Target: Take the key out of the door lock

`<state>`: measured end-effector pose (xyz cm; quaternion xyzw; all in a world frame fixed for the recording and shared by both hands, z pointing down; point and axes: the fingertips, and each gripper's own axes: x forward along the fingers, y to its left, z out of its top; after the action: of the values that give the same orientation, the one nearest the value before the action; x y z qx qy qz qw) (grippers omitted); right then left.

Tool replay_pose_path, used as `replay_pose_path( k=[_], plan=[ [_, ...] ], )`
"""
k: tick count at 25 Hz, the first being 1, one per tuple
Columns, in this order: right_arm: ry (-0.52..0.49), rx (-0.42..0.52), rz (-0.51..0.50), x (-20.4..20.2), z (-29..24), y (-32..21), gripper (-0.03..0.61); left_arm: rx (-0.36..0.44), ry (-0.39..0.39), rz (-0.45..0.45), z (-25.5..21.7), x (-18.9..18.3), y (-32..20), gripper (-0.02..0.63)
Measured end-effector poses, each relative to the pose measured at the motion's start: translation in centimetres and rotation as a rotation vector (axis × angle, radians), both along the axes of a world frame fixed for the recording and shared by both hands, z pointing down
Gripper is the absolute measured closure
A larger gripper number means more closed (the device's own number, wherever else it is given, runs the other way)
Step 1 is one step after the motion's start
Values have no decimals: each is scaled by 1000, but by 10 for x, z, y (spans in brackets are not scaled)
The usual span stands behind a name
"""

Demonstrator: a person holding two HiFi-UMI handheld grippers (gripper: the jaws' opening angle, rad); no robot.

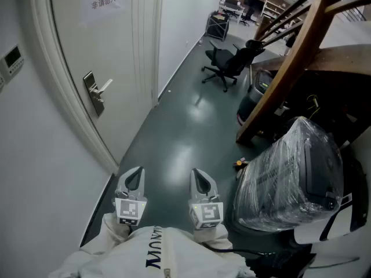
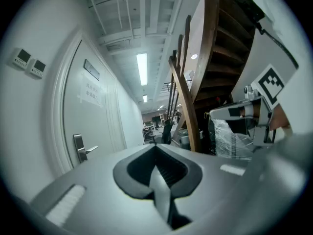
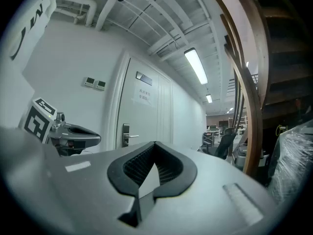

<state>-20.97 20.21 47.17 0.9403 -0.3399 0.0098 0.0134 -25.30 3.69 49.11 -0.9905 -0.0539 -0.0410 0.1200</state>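
Corridor floor (image 1: 185, 132), white door (image 1: 110, 45), left claw (image 1: 134, 176) pressed together, empty, right claw (image 1: 200, 178) pressed together, empty

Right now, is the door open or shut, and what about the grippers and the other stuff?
Door: shut.
Handle: level, nobody touching it.
Key: too small to see.
Left gripper: shut, empty, away from the door.
Right gripper: shut, empty.
Ceiling light: on.
Chair: empty.
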Motion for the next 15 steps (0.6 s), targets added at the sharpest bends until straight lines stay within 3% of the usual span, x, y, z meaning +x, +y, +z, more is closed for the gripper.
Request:
replay_pose_path(
  k=[15],
  plan=[
    [-44,8,29,-16,10,25,578,-9,-31,42,7,-4,21,614]
  ],
)
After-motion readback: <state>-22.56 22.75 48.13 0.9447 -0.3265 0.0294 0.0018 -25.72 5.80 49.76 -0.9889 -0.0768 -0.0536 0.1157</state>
